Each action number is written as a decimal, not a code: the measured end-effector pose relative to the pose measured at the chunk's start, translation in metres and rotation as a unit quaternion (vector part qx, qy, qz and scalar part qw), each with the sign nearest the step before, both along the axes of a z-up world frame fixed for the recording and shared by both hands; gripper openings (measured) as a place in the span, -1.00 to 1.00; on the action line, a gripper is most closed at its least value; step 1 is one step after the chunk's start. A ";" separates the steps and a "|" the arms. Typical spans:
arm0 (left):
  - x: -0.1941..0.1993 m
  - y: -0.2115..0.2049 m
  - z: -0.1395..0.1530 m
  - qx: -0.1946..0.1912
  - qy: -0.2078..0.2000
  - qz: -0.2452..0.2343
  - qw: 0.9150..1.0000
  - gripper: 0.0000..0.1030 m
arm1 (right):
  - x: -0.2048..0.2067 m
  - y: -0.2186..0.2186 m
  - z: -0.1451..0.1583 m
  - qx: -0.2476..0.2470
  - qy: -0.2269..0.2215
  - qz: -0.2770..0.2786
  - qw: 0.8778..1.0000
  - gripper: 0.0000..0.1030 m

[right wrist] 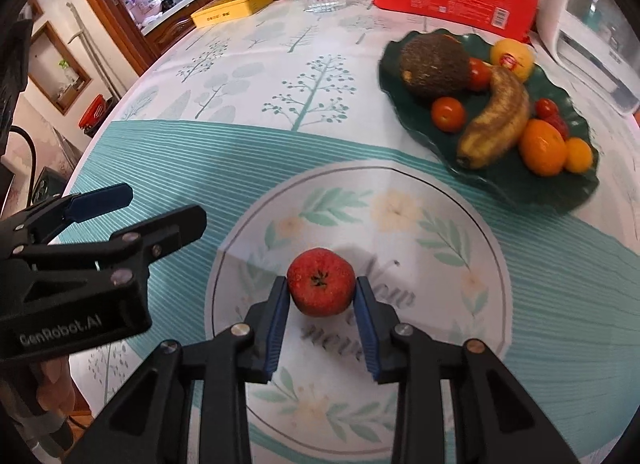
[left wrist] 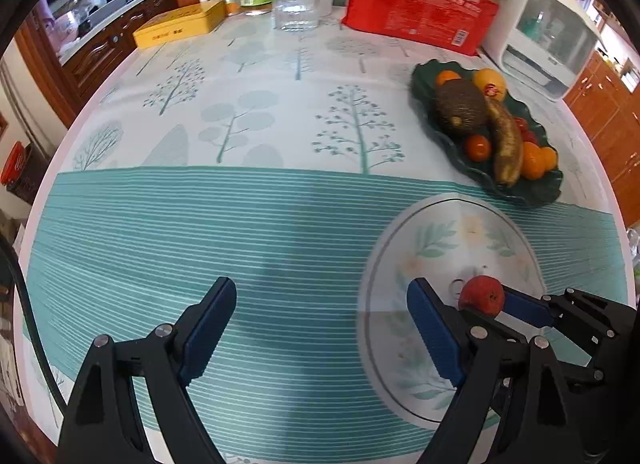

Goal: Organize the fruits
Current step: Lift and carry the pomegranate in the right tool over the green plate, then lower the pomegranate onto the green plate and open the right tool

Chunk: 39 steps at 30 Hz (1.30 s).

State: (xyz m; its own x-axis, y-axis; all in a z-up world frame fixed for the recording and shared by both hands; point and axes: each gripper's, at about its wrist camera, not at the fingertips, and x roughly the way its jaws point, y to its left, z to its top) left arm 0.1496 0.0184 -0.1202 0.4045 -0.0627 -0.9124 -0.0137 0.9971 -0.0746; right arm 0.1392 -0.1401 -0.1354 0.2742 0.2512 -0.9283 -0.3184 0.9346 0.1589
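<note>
Red, rough-skinned fruit point(right wrist: 321, 287) sits clamped at its widest middle between my right gripper point(right wrist: 322, 296) pads; light, probably soft, so squeeze gently. Left gripper point(left wrist: 320, 328) hangs spread, empty.

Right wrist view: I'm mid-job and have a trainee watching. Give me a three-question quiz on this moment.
1. True or false: the left gripper holds a fruit.
2. What is between the pads of the right gripper? A) the banana B) the red fruit C) an orange
3. Fill in: the other fruits lie on the dark green ____.

Key: 1. False, its jaws stand open and empty. 2. B. 3. Plate.
</note>
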 end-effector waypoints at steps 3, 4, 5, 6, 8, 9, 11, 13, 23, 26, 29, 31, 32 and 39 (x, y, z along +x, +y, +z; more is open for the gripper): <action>0.000 -0.009 0.005 -0.002 -0.003 -0.009 1.000 0.68 | -0.003 -0.013 0.006 0.003 -0.001 -0.014 1.000 -0.36; 0.001 -0.014 0.008 -0.004 -0.003 -0.014 1.000 0.68 | -0.004 -0.019 0.009 0.005 -0.003 -0.020 1.000 -0.36; 0.002 -0.017 0.010 -0.005 -0.004 -0.017 1.000 0.68 | -0.004 -0.023 0.011 0.007 -0.004 -0.024 1.000 -0.36; 0.003 -0.021 0.012 -0.007 -0.004 -0.021 1.000 0.68 | -0.004 -0.030 0.015 0.009 -0.006 -0.032 0.999 -0.36; 0.007 -0.030 0.018 -0.008 -0.007 -0.030 1.000 0.68 | -0.002 -0.039 0.023 0.013 -0.011 -0.043 0.999 -0.36; 0.009 -0.034 0.021 -0.008 -0.009 -0.033 0.999 0.68 | 0.000 -0.047 0.029 0.015 -0.015 -0.051 0.998 -0.36; 0.017 -0.045 0.031 -0.008 -0.018 -0.044 0.999 0.69 | 0.005 -0.058 0.038 0.019 -0.023 -0.061 0.998 -0.36; 0.024 -0.053 0.041 -0.007 -0.027 -0.053 0.998 0.73 | 0.015 -0.070 0.053 0.020 -0.036 -0.072 0.997 -0.36; 0.083 -0.086 0.106 -0.007 -0.090 -0.063 0.994 0.99 | 0.080 -0.119 0.127 0.025 -0.109 -0.112 0.987 -0.36; 0.104 -0.090 0.119 -0.013 -0.097 -0.059 0.993 0.99 | 0.099 -0.124 0.141 0.019 -0.128 -0.117 0.985 -0.36; 0.123 -0.093 0.126 -0.013 -0.102 -0.053 0.993 0.99 | 0.120 -0.128 0.149 0.014 -0.141 -0.124 0.982 -0.36; 0.134 -0.094 0.128 -0.014 -0.105 -0.048 0.993 0.99 | 0.134 -0.131 0.148 0.016 -0.140 -0.132 0.981 -0.36; 0.139 -0.095 0.128 -0.015 -0.104 -0.046 0.993 0.99 | 0.139 -0.131 0.147 0.016 -0.138 -0.135 0.981 -0.36; 0.163 -0.102 0.106 -0.021 -0.077 -0.048 0.996 0.99 | 0.168 -0.130 0.113 0.001 -0.108 -0.146 0.983 -0.36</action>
